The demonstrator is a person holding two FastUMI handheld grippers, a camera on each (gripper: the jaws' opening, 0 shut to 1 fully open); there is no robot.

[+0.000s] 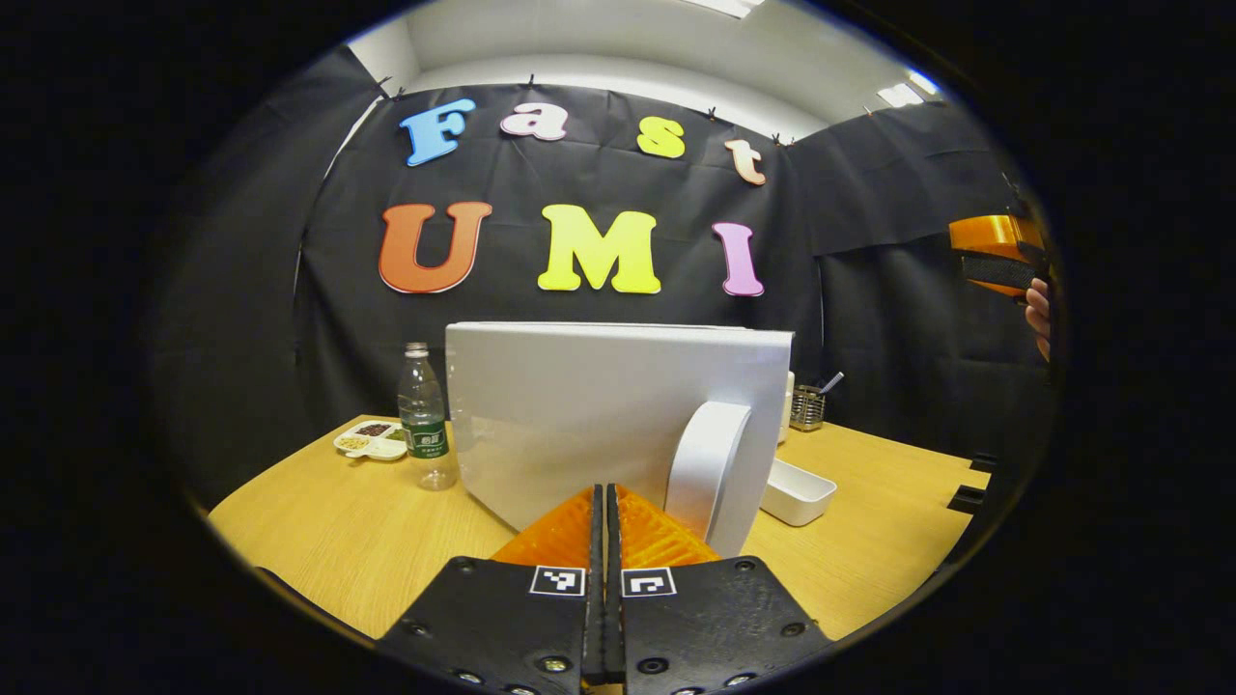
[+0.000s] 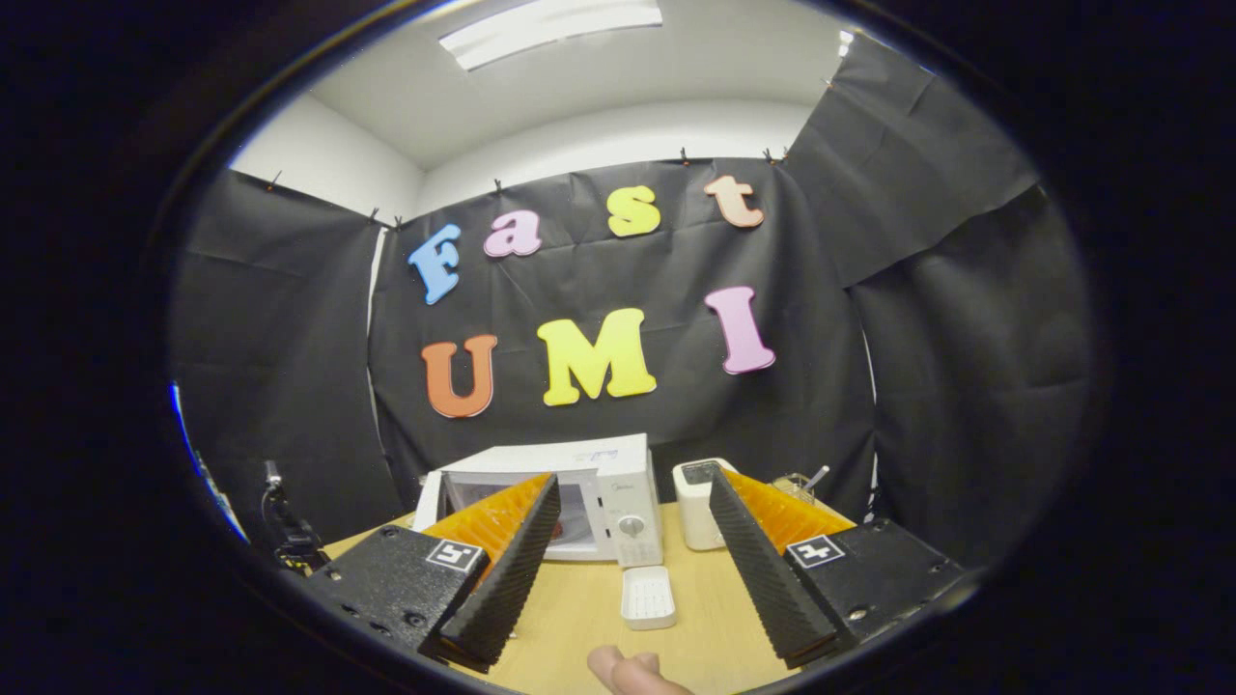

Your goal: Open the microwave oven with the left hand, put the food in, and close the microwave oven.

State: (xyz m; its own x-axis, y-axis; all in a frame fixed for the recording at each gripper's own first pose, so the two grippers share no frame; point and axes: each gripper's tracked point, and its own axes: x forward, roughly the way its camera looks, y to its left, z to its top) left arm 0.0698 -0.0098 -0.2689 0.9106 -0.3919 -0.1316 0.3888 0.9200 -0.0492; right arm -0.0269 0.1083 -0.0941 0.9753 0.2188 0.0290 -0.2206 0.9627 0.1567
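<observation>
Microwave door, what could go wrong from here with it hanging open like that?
1. The microwave door stands swung out with the shut left tongs right at its handle; a sideways slip could skid off it.
2. A water bottle stands close beside the door's outer edge; swinging it wider might topple it.
3. The white tray sits in front of the oven, so a careless reach could knock it.

Door (image 1: 589,415) hides microwave cavity (food unseen).

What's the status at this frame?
Left gripper shut, empty, at the door. Right gripper open, empty. Microwave door ajar. White tray on table, nothing blocking.
</observation>
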